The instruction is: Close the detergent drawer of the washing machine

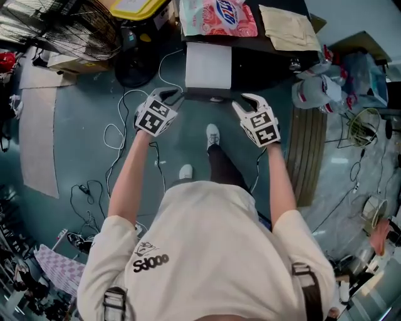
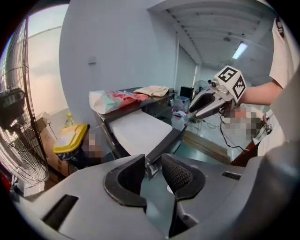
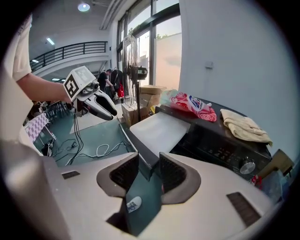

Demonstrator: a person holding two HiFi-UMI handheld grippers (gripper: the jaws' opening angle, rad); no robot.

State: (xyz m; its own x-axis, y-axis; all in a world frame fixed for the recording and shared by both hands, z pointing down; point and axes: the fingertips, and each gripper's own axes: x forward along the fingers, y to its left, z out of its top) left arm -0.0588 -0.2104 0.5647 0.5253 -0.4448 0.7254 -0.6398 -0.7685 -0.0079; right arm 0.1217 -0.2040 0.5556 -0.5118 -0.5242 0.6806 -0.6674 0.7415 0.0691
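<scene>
2 tools at the pulled-out white detergent drawer (image 1: 208,66)
The drawer juts out from the dark washing machine (image 1: 266,59). The left tool (image 1: 172,95) and right tool (image 1: 245,99) sit at the 2 corners of its dark front edge, both with jaws apart. The edge shows in each gap, and neither tool is clamped on it.

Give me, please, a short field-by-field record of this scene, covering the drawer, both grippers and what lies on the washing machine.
detergent drawer: pulled out of the washing machine, white top showing
left gripper: open, at the drawer's front left corner, front edge between the jaws, not clamped
right gripper: open, at the front right corner, front edge between the jaws, not clamped
on the machine: printed bag, beige cloth
floor: white cables
task state: drawer not yet closed
</scene>
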